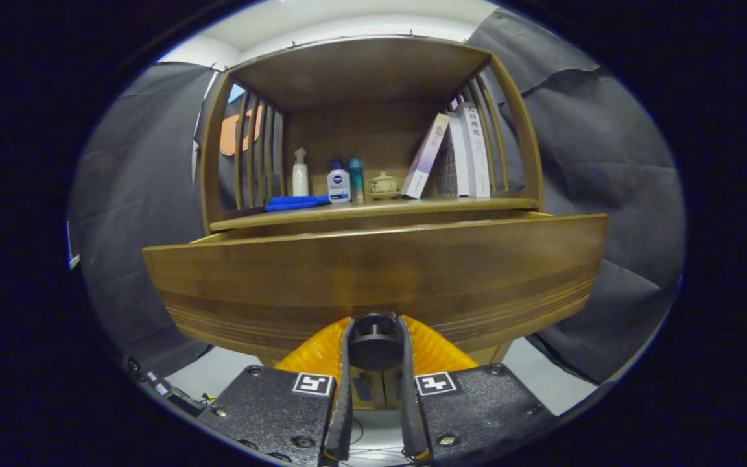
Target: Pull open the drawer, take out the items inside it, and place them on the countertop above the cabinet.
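Observation:
The wooden drawer front of the cabinet looms close ahead, pulled out from under the countertop. Its round dark knob sits between my fingers, and my gripper is shut on that knob. The inside of the drawer is hidden behind its front panel. On the countertop stand a white pump bottle, a white bottle with a blue cap, a teal tube, a small lidded pot and a blue cloth-like item.
A few books lean at the right of the shelf under a wooden top with slatted sides. Black cloth walls hang on both sides. Pale floor lies below the drawer.

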### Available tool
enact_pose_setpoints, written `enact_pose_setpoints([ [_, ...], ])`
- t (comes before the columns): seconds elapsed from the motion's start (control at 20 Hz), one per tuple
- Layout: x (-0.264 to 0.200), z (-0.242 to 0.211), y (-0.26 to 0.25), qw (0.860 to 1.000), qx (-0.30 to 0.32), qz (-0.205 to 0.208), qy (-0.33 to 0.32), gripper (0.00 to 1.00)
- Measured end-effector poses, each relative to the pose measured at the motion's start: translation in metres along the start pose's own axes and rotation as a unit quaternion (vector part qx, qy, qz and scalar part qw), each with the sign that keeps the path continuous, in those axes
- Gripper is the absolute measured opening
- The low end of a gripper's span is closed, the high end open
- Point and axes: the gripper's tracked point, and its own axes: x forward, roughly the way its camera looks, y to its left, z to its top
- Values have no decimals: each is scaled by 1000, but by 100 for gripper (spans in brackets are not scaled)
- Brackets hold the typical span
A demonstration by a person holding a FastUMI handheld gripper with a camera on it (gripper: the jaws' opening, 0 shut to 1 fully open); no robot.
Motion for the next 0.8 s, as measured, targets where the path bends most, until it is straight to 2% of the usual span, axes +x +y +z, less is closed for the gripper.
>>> enact_pose_setpoints([
  [0.2,-30,-11,4,1000,-18,10,-7,33],
  [0.8,-84,-45,9,999,4,33,12,33],
])
